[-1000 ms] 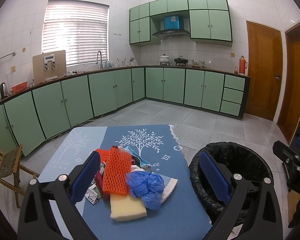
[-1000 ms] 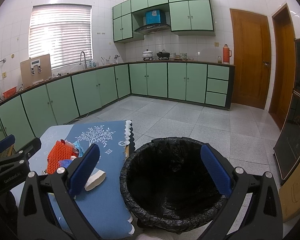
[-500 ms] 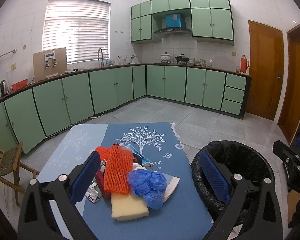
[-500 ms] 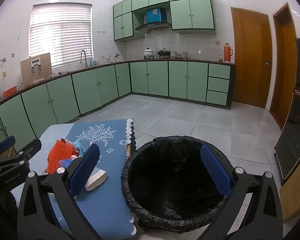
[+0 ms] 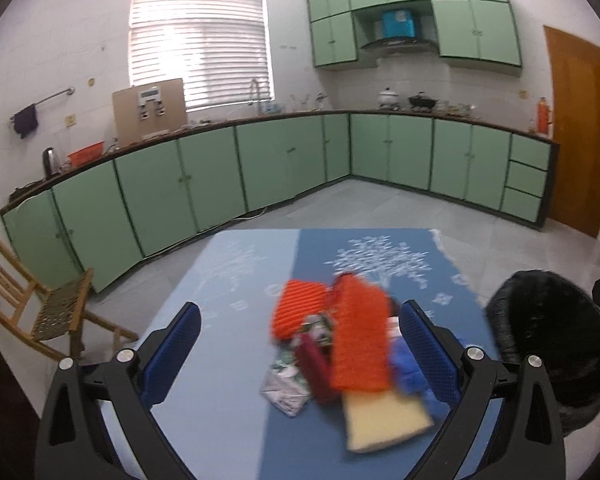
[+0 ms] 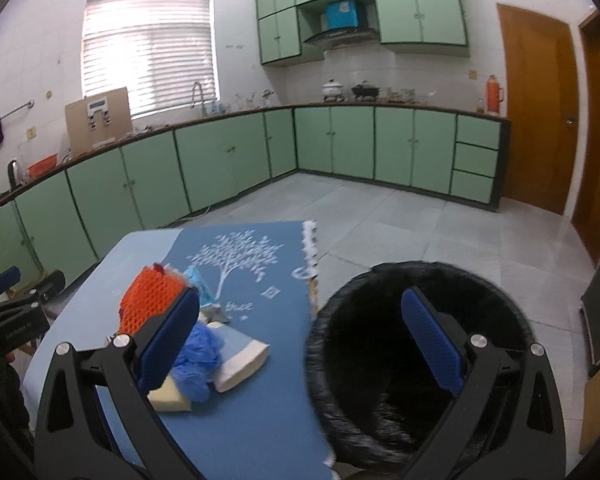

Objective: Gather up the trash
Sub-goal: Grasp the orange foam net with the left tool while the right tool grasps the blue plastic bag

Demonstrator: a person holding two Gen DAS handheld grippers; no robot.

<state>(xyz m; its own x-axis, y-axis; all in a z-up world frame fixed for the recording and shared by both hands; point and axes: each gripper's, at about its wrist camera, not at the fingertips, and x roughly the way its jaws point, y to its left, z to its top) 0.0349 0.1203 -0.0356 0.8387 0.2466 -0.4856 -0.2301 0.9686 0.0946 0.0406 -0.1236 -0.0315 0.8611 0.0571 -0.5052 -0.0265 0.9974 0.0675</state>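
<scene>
The trash lies in 1 heap on the blue tablecloth of a table: an orange net on top, a second orange net just left of it, a yellow sponge under its near end, crumpled blue plastic to the right, a dark red wrapper and printed packets to the left. The black-lined bin stands on the floor just beside the table's right edge; the left gripper hangs over the heap with its 2 jaws spread wide and holding nothing; the right gripper is likewise wide open and bare, straddling the table's edge and the bin's rim.
</scene>
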